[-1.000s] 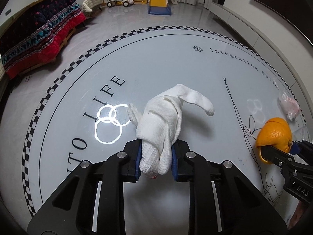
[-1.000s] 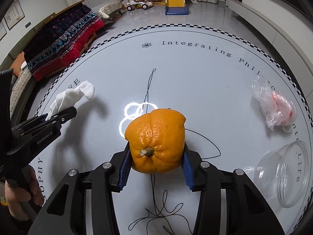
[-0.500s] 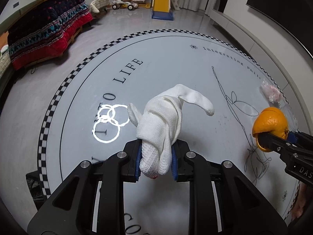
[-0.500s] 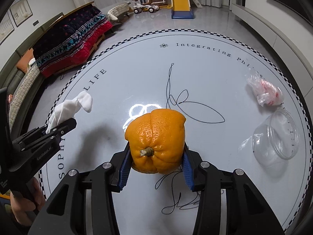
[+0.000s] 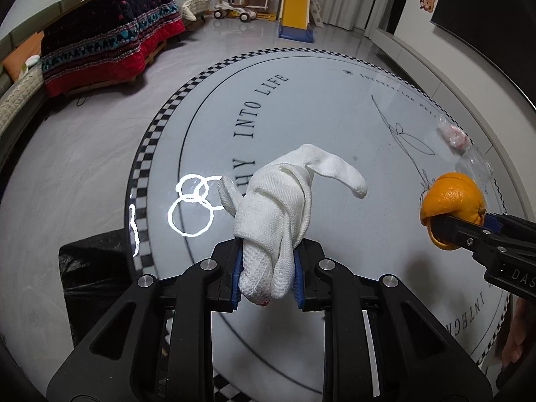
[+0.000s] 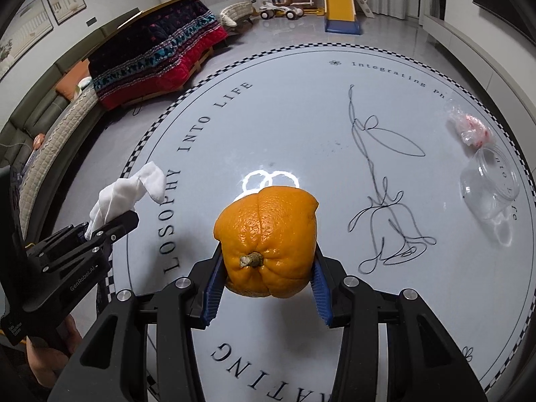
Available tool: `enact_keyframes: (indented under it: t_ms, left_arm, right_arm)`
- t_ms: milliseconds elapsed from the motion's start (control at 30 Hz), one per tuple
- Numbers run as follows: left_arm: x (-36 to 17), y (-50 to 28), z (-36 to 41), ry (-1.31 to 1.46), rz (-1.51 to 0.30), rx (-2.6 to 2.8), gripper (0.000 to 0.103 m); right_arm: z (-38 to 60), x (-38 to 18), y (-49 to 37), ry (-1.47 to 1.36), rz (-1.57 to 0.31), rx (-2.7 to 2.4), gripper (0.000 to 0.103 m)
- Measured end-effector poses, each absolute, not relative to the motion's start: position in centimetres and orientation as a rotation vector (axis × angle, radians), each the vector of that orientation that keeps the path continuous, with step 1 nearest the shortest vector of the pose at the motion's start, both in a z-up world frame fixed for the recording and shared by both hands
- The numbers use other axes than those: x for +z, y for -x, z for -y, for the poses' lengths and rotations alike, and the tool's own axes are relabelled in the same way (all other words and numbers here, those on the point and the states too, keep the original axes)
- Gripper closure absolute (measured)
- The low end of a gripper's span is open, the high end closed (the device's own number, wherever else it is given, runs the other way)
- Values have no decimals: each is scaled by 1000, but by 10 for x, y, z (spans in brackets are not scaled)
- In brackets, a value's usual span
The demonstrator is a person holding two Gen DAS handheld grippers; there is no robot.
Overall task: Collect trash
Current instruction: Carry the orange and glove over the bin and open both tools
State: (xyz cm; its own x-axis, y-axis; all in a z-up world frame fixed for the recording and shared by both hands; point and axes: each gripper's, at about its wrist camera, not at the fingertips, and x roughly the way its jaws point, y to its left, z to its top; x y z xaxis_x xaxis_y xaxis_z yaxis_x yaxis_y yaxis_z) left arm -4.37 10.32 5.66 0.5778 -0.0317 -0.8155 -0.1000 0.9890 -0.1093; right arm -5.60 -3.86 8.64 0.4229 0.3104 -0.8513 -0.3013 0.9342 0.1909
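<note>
My left gripper [image 5: 268,274] is shut on a white knitted glove [image 5: 278,214] and holds it above the round white table [image 5: 301,107] near its left edge. The glove also shows at the left of the right wrist view [image 6: 127,194]. My right gripper [image 6: 266,288] is shut on an orange peel [image 6: 268,238] and holds it above the table; the peel also shows at the right of the left wrist view [image 5: 452,201]. A crumpled clear bag with pink inside [image 6: 469,127] and a clear plastic cup on its side [image 6: 489,181] lie at the table's right.
A black bag [image 5: 93,268] sits below the table's left edge. A sofa with a red and dark blanket [image 6: 160,60] stands at the far left. Toys and a yellow slide [image 6: 338,3] stand at the back of the room.
Both grippers have pulled back and to the left over the table with their loads. The black bag has come into the left wrist view. The bag and cup now lie further right.
</note>
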Motion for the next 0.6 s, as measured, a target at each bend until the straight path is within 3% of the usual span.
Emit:
enact_keyframes:
  t_ms: [600]
  left_arm:
    - [39,184,-215,272,-926,260,80]
  right_arm:
    - [-112,72,145,179,-1087,657,56]
